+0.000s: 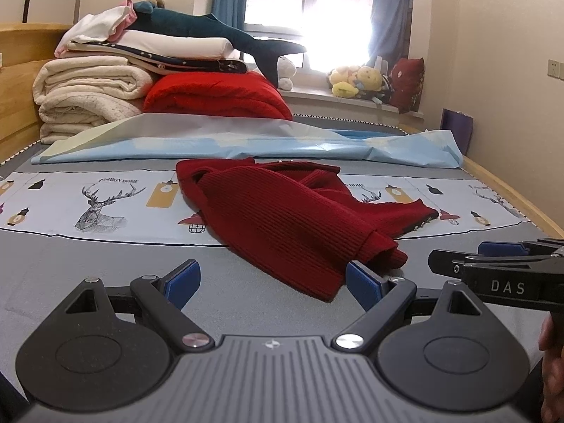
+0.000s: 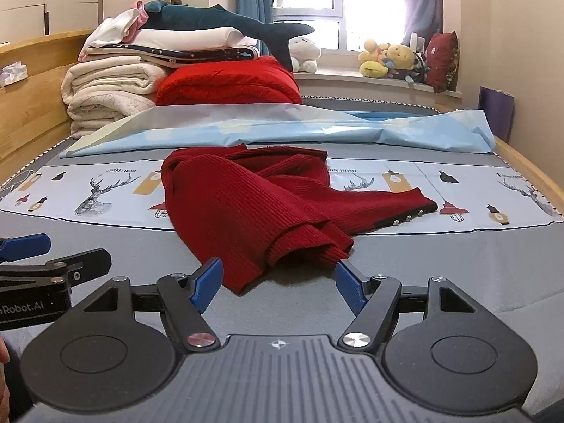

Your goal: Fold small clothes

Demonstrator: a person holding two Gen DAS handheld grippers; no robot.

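I have both grippers low over the bed (image 1: 105, 257), side by side, each with its fingers spread wide and nothing between them. The dark red knit sweater (image 2: 253, 204) lies crumpled on the grey mattress cover, straight ahead of me and reaching back onto the printed deer strip. Its long axis runs away from me and slightly leftward, with one cuffed sleeve (image 2: 405, 204) flung out to the right. The near hem sits just in front of my right gripper (image 2: 278, 283), almost centred between its fingers. From my left gripper (image 1: 273, 280) the same edge lies ahead and to the right, so the right hand seems nearer for the first pinch.
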